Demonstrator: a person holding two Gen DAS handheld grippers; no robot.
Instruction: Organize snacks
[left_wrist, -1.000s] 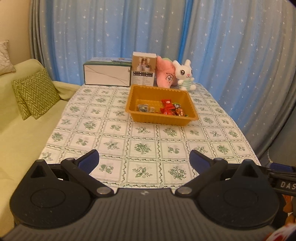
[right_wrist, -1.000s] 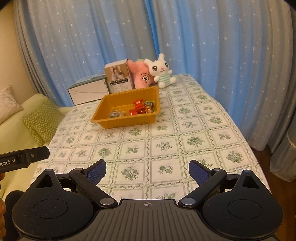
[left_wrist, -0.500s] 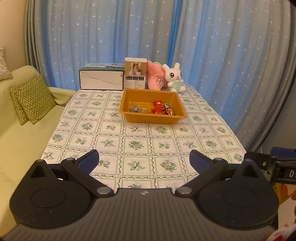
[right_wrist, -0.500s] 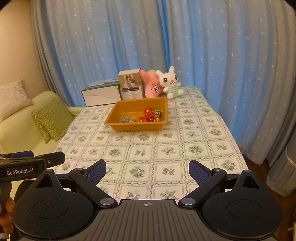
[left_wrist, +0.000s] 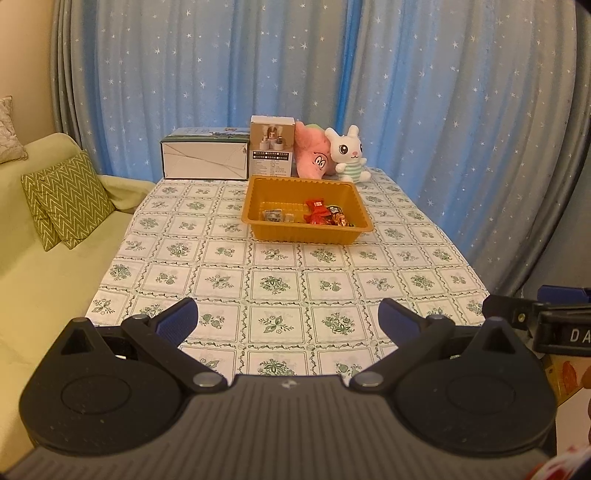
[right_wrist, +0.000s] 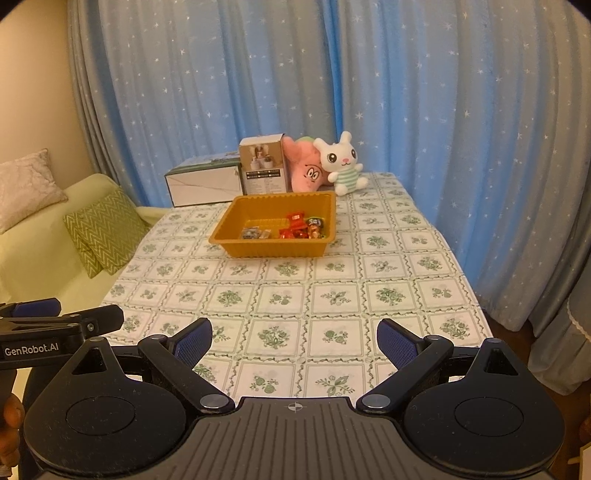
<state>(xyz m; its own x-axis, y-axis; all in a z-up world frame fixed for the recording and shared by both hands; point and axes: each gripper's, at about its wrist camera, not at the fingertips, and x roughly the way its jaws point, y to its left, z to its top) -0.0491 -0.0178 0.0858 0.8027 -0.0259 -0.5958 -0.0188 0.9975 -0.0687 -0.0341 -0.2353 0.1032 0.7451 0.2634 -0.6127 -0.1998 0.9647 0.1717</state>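
Orange plastic tray holding wrapped snacks sits at the far half of the floral-clothed table, before two plush toys. Left gripper and right gripper hover over the near edge, jaws spread wide, grasping nothing.

Left claw, right claw: black ribbed housing, round side discs, silver pivot screws, blue textured pads; white "GenRobot.AI" lettering on left unit's side.
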